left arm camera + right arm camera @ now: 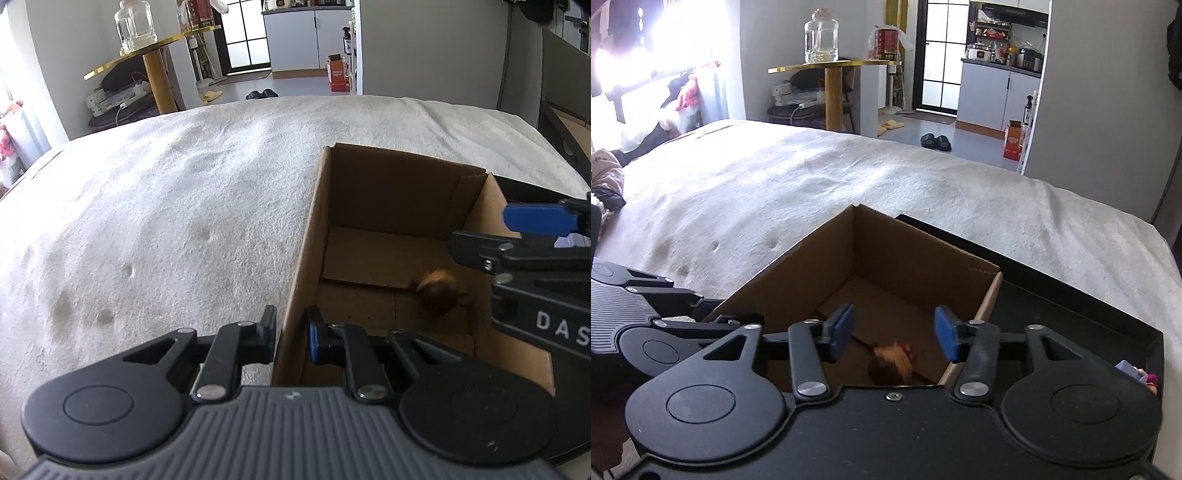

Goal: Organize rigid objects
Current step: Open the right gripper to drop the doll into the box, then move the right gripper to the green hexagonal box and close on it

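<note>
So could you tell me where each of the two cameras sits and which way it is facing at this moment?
Left wrist: rides the left gripper, looking down over the cardboard box wall it clamps; the right gripper enters at the right edge.
Right wrist: rides the right gripper, jaws apart above the box, looking into it; the left gripper shows at the left edge.
Shared: box, blurred brown object inside, white bedcover, glass jar on the side table.

A cardboard box [916,273] stands open on the bed [812,184], near its near-right part. A small blurred object [892,363] is inside the box. A tray [1071,302] lies just right of the box.
</note>
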`<state>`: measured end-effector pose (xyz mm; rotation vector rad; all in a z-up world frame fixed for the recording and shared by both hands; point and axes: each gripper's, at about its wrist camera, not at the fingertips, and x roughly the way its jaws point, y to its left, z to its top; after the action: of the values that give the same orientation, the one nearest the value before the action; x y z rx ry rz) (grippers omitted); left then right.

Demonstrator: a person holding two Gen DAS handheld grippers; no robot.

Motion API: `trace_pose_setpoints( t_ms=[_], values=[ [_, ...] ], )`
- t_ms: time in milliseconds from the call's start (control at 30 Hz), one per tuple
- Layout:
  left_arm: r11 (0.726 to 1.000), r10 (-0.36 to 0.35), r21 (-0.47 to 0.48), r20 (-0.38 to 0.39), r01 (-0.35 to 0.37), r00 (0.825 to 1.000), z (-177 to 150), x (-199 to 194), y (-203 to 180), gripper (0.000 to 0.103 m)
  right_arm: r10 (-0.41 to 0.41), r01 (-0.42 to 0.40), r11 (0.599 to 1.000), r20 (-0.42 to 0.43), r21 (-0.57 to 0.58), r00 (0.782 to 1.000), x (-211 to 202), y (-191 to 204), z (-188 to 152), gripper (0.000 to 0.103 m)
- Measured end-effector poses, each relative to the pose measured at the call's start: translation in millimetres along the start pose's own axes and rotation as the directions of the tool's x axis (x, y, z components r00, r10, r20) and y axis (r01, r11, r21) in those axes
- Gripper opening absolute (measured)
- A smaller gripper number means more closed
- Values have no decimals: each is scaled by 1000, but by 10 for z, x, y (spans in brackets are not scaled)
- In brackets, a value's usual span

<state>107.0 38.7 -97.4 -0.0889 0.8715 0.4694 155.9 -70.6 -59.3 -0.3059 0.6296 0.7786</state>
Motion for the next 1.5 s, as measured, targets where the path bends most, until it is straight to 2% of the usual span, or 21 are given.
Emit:
trace_pose_setpoints(
  t_ms=[167,333,600,733,867,967,1033,1133,1333,1500],
  values=[
    [1000,1,-12,-4,-1,1000,19,-6,3,16,-34,34,999,-12,25,999,-56,-90,-29,59],
    [1000,7,-11,-3,-7,1000,21,-19,-6,16,-101,102,992,-8,73,995,-171,-249,-107,68],
    [1000,15,-13,-17,-15,1000,40,-21,-15,16,-186,192,968,-50,161,981,-285,-538,-277,70],
    [999,33,-5,-21,-33,999,52,-19,-49,17,-225,234,955,-68,183,972,-326,-637,-349,77],
    [998,59,17,-33,-59,998,58,-12,-93,18,-249,261,943,-84,205,965,-352,-742,-431,77],
    [997,73,30,-46,-72,996,72,-18,-125,25,-264,278,934,-93,224,960,-385,-831,-497,77],
    [995,88,47,-54,-85,995,73,-7,-161,45,-277,294,925,-103,242,955,-413,-887,-559,77],
    [991,120,63,-35,-117,992,64,-24,-197,64,-291,314,911,-122,266,949,-442,-984,-675,77],
    [987,130,95,-22,-128,991,66,-78,-263,84,-311,348,887,-163,305,936,-479,-1133,-908,77],
    [988,132,88,-33,-128,991,83,-100,-275,87,-338,383,866,-188,321,922,-497,-1221,-1063,77]
  ],
)
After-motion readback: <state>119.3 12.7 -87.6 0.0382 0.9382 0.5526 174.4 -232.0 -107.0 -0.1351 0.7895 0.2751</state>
